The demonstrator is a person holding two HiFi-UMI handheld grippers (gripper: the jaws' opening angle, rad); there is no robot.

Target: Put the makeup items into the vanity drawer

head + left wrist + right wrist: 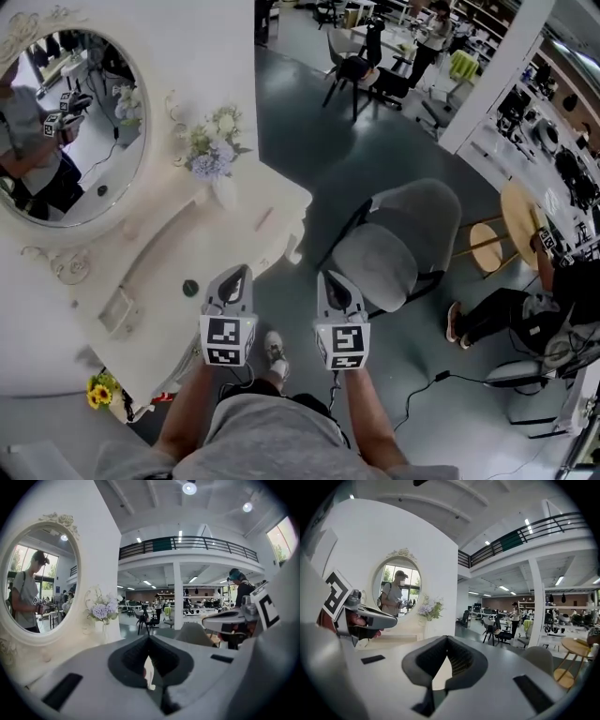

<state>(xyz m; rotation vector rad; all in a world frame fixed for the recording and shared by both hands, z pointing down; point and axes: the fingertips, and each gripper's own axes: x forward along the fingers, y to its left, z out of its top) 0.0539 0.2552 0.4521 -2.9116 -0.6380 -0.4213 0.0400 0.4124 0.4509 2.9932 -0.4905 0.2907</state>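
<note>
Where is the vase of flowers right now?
In the head view the vase of flowers stands on the white vanity, in the upper left of the picture, just right of the oval mirror.

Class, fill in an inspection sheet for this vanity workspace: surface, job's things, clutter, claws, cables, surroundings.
Surface: white vanity top, mostly bare, below an oval mirror.
Job's things: slim pink item and small dark round item lie on the top; drawer not made out.
Clutter: vase of flowers on the top; yellow flowers low beside the vanity.
Claws: left claw and right claw both shut, nothing between them.
Cables: black cable on the floor.
Surroundings: grey chair, wooden stool, seated person.
</note>
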